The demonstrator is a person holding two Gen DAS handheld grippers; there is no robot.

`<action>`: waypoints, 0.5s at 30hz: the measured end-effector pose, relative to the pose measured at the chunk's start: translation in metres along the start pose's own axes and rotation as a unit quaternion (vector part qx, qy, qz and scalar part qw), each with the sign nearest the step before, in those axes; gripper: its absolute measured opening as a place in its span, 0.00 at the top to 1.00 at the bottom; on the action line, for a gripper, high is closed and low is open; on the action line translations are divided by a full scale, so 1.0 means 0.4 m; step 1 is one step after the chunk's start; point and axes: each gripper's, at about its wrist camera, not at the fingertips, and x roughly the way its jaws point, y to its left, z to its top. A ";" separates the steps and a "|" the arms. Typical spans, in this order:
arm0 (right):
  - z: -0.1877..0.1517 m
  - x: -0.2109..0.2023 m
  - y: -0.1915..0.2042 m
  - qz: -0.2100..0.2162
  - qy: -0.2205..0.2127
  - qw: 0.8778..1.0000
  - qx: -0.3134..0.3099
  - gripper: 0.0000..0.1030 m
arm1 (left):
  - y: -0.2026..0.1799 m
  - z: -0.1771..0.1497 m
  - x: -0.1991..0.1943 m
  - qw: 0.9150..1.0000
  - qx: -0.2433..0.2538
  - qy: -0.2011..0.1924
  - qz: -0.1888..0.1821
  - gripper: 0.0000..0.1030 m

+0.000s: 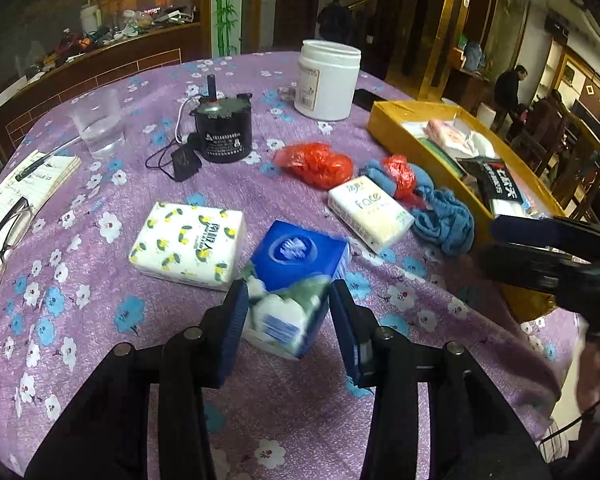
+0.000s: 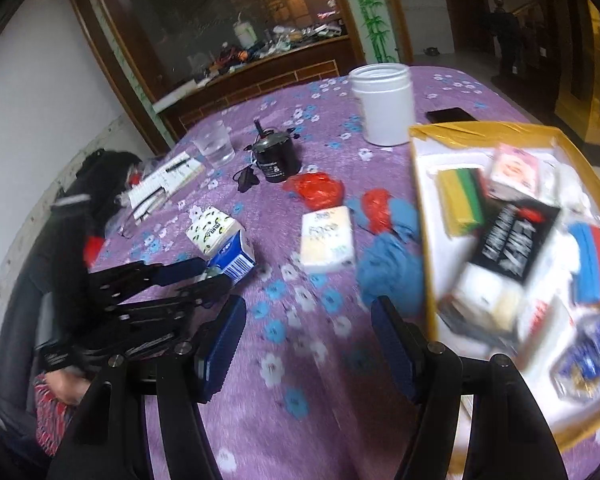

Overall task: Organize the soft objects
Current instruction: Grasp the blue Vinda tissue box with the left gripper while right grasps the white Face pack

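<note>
A blue tissue pack (image 1: 296,256) lies on the purple flowered tablecloth, and my left gripper (image 1: 288,296) is shut on its near end, both blue pads pressed to its sides. The right wrist view shows the same pack (image 2: 236,260) at the left gripper (image 2: 204,274). My right gripper (image 2: 308,320) is open and empty above the cloth, just left of the yellow box (image 2: 424,216), which holds several soft packs. Loose on the table are a lemon-print tissue pack (image 1: 188,246), a white "Face" pack (image 1: 370,212), a red plastic bag (image 1: 316,164) and a blue cloth (image 1: 444,220).
A white jar (image 1: 328,80), a black cylinder with a cord (image 1: 224,128) and a glass of water (image 1: 98,124) stand at the back. A notebook with a pen (image 1: 28,192) and eyeglasses (image 1: 4,236) lie at the left. A seated person (image 2: 80,208) is beside the table.
</note>
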 end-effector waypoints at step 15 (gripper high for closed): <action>0.111 0.259 0.009 -0.094 0.066 0.993 -0.018 0.34 | -0.005 0.002 0.013 0.999 0.021 0.016 0.028 0.30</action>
